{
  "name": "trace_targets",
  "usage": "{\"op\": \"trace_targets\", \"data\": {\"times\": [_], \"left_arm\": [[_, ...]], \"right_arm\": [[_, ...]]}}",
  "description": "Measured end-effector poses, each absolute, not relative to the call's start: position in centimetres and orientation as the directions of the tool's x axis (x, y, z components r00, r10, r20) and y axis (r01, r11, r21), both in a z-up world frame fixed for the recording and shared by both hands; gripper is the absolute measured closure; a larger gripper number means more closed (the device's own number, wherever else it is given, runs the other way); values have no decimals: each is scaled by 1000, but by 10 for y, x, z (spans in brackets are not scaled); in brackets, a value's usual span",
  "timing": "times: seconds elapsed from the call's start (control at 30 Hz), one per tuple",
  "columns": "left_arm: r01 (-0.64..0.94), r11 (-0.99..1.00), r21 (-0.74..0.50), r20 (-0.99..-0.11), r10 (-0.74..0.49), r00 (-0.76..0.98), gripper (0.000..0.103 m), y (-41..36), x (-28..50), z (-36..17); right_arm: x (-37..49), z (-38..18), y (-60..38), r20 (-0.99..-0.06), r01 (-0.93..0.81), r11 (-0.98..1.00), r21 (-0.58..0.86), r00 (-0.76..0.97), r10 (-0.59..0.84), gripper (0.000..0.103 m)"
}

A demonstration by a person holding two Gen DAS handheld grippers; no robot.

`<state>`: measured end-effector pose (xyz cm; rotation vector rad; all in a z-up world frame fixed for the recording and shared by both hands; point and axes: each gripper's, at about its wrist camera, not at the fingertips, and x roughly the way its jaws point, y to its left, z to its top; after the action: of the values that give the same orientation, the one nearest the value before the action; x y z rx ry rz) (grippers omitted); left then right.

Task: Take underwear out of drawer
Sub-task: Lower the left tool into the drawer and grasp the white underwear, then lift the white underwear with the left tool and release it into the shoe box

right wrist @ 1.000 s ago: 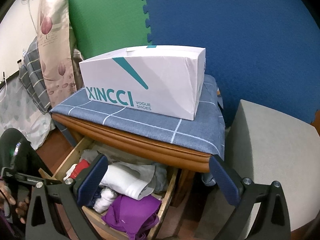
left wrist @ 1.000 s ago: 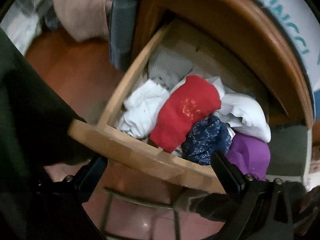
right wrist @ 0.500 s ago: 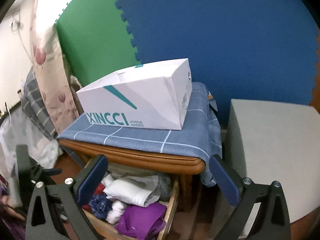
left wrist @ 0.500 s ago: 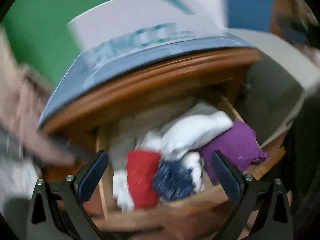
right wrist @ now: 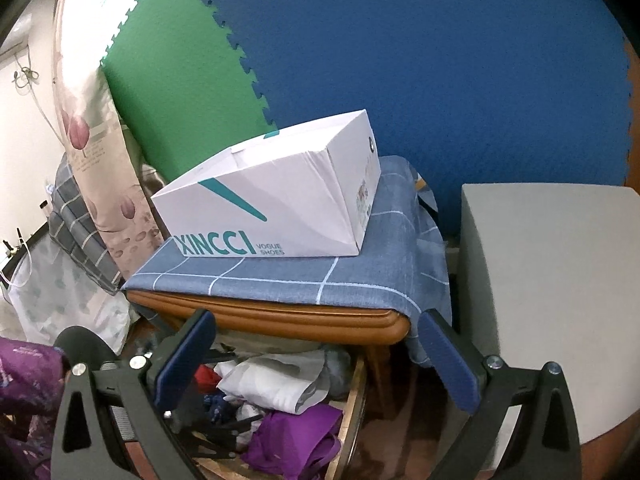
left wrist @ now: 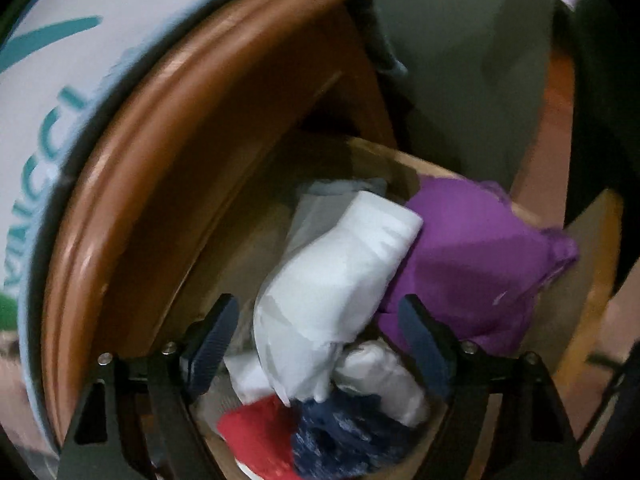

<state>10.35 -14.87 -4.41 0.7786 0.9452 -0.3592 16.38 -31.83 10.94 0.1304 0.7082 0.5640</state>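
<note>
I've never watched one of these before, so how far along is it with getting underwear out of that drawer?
Done: the drawer is open, clothes exposed. In hand: the left gripper is open, its fingers either side of a white garment, not closed on it. Left: grip a piece and lift it out. The right gripper hangs open and empty above.

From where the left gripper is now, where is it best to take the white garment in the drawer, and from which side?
Probably grip the white garment at its raised middle bulge, coming straight down from above. It lies on top of the pile, between the open jaws of the left gripper, with the purple garment crowding one side.
</note>
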Motion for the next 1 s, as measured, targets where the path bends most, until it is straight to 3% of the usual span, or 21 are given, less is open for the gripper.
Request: {"op": "trace_targets", "data": {"times": [0.2,0.43,0.5,0.57,0.6,0.63,0.67,0.77,1.0], "left_arm": [[711,513,482,-831,9,557,12,-148,110,-58],[764,282,581,-796,-1,606,12,-151,108,-89],[785,265,559,-812,-14,583,25,-153,110,-90],[802,257,539,-829,-4,559,47,-155,115,-94],[813,270,516,-845,5,535,51,-156,119,-95],[819,283,499,-855,8,519,67,-157,121,-95],[821,317,474,-869,16,495,92,-158,126,-95],[808,394,438,-885,28,465,92,-162,132,-91],[765,504,402,-865,-66,498,92,-150,112,-36]], "right_arm": [[170,106,-323,-577,-427,835,348,604,550,0],[175,102,-323,-586,-410,831,376,589,556,0],[175,101,-322,-590,-410,832,374,587,555,0],[175,101,-322,-591,-411,831,374,585,555,0],[176,101,-322,-592,-411,831,375,584,556,0],[176,101,-321,-593,-411,830,376,582,557,0],[177,101,-321,-593,-412,830,377,581,558,0],[176,100,-321,-596,-413,831,372,580,555,0],[177,99,-329,-582,-393,826,405,586,564,0]]}}
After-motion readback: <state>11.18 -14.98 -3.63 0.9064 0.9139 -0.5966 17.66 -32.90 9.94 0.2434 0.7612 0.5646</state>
